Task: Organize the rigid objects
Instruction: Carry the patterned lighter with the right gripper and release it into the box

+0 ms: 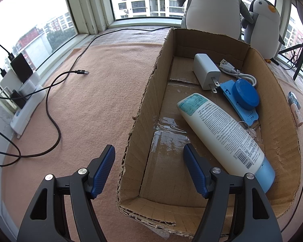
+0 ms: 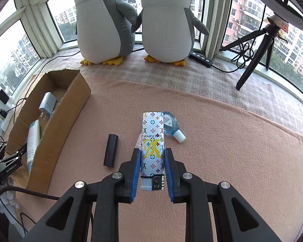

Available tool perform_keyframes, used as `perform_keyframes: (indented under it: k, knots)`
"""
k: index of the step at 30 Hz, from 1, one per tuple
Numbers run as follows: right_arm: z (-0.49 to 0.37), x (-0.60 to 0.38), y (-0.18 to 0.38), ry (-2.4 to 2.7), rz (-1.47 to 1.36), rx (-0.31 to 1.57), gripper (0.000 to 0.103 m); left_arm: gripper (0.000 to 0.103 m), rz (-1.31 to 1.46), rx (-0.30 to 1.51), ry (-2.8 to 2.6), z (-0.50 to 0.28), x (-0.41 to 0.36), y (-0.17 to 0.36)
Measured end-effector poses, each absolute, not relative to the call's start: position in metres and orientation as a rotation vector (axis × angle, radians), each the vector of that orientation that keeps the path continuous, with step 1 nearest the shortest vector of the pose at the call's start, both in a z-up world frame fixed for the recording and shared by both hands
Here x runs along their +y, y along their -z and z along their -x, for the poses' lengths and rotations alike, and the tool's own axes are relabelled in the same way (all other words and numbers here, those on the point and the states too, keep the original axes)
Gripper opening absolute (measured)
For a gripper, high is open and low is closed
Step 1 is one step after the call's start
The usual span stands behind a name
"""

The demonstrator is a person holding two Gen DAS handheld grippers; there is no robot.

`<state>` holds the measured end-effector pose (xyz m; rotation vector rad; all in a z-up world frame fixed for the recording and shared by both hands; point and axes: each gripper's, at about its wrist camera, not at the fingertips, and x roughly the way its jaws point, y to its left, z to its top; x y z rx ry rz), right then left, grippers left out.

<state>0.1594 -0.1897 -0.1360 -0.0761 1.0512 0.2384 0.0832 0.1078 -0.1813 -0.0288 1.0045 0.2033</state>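
Your right gripper (image 2: 152, 162) is closed down on the patterned lighter (image 2: 152, 141), both blue pads pressed flat against its sides, its white and black head pointing back toward your wrist. Whether the lighter is lifted off the peach blanket (image 2: 222, 141) cannot be told. Just beside it lie a small blue bottle (image 2: 172, 128) with a white cap and a black cylinder (image 2: 111, 150). Your left gripper (image 1: 149, 168) stands wide open and holds nothing; its right finger hangs over the cardboard box (image 1: 145, 100), close to the white lotion bottle (image 1: 222, 133). A white charger (image 1: 206, 73) and a blue round-capped item (image 1: 245, 94) also lie in the box.
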Motion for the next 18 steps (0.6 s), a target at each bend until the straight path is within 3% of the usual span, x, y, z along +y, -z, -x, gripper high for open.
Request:
perform_keyframes:
  k: [18]
  knots:
    - [-0.163, -0.059, 0.118, -0.498, 0.141, 1.001, 0.021, 0.071, 0.031, 1.004, -0.203, -0.083, 0.107, 0.182]
